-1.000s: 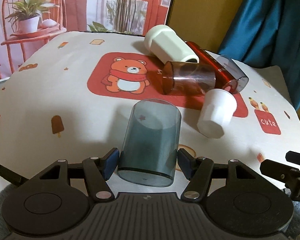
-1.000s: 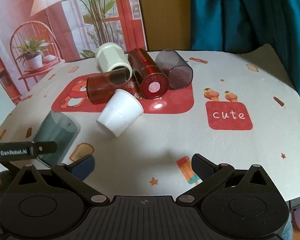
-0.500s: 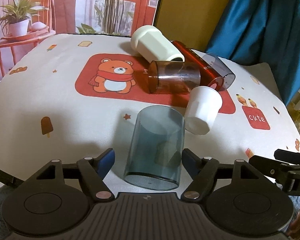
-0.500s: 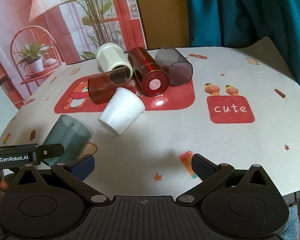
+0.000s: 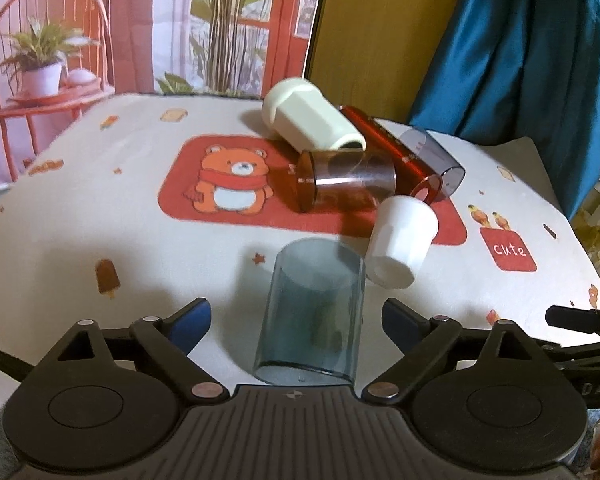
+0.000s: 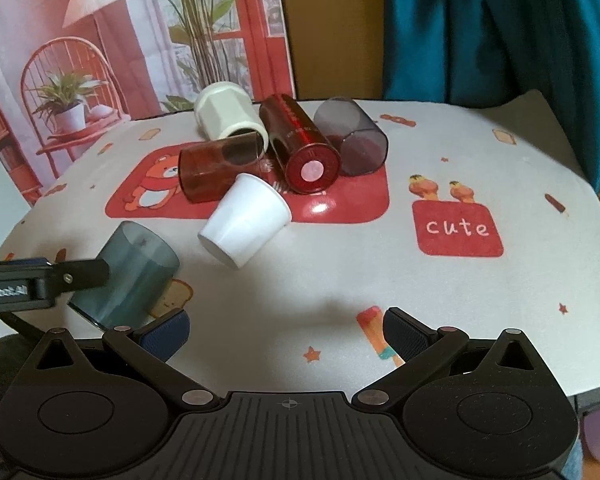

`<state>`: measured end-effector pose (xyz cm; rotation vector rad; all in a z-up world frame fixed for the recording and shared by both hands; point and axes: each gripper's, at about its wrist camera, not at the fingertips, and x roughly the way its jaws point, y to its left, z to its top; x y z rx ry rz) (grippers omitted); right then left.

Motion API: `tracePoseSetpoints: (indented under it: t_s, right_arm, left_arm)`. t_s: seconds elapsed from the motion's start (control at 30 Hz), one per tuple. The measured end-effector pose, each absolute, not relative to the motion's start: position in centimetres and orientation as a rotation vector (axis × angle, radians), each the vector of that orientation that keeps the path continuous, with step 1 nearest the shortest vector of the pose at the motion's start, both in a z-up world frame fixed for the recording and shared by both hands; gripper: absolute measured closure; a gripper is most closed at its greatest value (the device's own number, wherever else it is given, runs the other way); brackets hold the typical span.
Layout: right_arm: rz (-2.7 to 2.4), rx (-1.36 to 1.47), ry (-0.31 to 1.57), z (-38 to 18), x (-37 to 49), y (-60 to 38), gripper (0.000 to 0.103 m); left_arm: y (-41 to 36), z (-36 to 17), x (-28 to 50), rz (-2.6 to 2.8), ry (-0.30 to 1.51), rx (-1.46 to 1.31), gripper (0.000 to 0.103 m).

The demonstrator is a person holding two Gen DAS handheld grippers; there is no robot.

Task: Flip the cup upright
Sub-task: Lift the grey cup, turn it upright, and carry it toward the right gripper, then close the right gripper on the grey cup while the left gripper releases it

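Observation:
A translucent blue-grey cup (image 5: 312,316) lies tilted between the open jaws of my left gripper (image 5: 296,320), its closed end away from me; the blue pads stand apart from its sides. It also shows in the right wrist view (image 6: 134,276), partly behind the left gripper's finger. My right gripper (image 6: 286,334) is open and empty over the table's near edge. A white cup (image 5: 400,242) lies on its side just right of the blue-grey one.
A pile of cups lies on the red bear mat (image 5: 228,184): a cream faceted cup (image 5: 312,126), an amber one (image 5: 344,180), a dark red one (image 6: 300,146) and a smoky grey one (image 6: 352,138). The table edge runs close below both grippers.
My left gripper's jaws have opened and let go of the blue-grey cup, which now lies loose between them. Both grippers have shifted slightly.

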<state>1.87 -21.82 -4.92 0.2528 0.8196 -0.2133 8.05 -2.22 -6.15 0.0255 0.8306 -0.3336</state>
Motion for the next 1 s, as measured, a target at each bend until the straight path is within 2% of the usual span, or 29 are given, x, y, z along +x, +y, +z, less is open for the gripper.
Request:
tracePoseSetpoints:
  t_s: [0.37, 0.57, 1.0]
  right_arm:
    - [-0.202, 0.271, 0.835, -4.7, 2.7, -21.6, 0.000]
    - [-0.159, 0.249, 0.858, -4.8, 4.0, -20.6, 0.001]
    - [0.013, 0.280, 0.947, -4.9, 10.2, -16.3, 0.009]
  left_arm:
    - [-0.3, -3.6, 7.6, -0.208, 0.769, 0.057, 0.000]
    - [2.1, -3.3, 7.4, -0.076, 0.716, 0.022, 0.000]
    - [5.4, -4.5, 8.7, 0.101, 0.746, -0.097, 0.000]
